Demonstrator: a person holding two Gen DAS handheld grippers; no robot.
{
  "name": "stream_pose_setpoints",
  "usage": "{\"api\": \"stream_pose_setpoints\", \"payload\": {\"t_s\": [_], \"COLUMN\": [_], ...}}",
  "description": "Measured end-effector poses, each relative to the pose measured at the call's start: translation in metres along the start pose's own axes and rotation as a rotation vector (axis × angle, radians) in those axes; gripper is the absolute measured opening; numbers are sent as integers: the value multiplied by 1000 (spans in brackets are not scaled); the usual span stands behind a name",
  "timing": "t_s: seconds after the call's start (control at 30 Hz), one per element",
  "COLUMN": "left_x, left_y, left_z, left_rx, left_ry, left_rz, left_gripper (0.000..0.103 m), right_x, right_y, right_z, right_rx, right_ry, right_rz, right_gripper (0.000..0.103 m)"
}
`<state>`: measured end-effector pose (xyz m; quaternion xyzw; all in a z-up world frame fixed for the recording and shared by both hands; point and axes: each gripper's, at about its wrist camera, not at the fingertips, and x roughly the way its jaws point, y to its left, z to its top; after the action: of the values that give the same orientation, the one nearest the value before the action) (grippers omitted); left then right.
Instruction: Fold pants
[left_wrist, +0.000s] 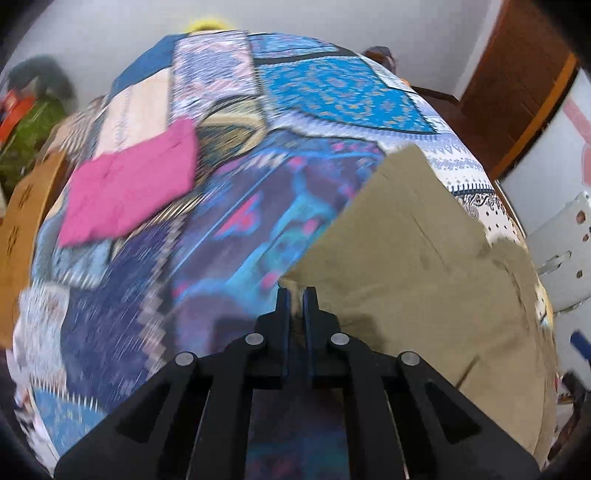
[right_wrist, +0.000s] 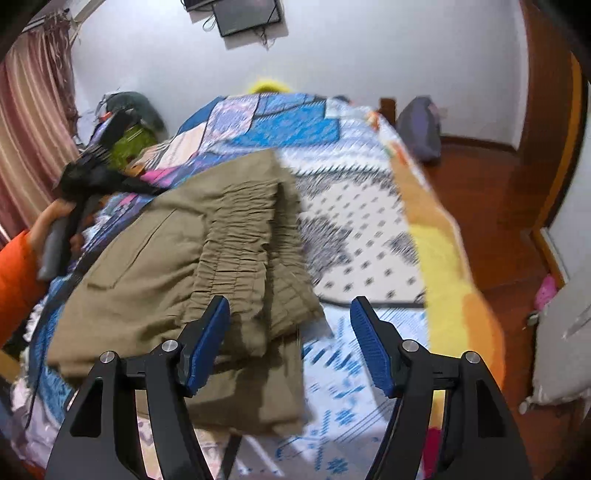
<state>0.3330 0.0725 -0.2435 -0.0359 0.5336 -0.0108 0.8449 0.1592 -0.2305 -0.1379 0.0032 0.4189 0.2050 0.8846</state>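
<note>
The khaki pants lie folded on the patterned bedspread. In the left wrist view my left gripper is shut on the pants' left corner edge. In the right wrist view the pants lie partly folded with the elastic waistband on top. My right gripper is open above the pants' near right edge and holds nothing. The left gripper shows at the far left, held by a hand in an orange sleeve.
A folded pink garment lies on the bed at the left. The bed's right edge drops to a wooden floor. A grey bag stands on the floor. A curtain hangs at the left.
</note>
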Motion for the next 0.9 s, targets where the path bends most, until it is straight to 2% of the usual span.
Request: {"api": "stream_pose_setpoints", "payload": {"t_s": [0.17,0.27,0.33,0.4,0.47,0.57,0.63,0.7,0.77,0.9], "left_x": [-36,-52,-61,-69,-75,-78,-73,-61,-41,-7], "left_y": [35,53,63,69,70,66,61,58,57,52], "left_z": [-50,-82,-98,-104,-103,-87,-73,-55,-37,-10], "left_rx": [-75,-108,-124,-123,-118,-91,-78,-69,-77,-70], "left_ry": [-27,-36,-36,-28,-41,-53,-55,-44,5,52], "left_rz": [41,95,97,65,50,12,-11,-44,-101,-122], "left_gripper": [2,0,0,1,2,12,34,43,43,43], "right_x": [-16,-18,-16,-10,-1,13,18,19,17,18], "right_y": [12,23,34,42,46,46,44,39,34,22], "right_z": [4,3,0,-4,-9,-18,-21,-21,-20,-19], "right_rx": [-18,-25,-43,-59,-49,-39,-35,-24,-23,-4], "right_ry": [-54,-52,-38,-17,16,60,71,68,65,71], "right_rz": [32,79,109,116,137,136,121,107,81,58], "right_gripper": [64,64,64,64,64,63,61,61,61,61]}}
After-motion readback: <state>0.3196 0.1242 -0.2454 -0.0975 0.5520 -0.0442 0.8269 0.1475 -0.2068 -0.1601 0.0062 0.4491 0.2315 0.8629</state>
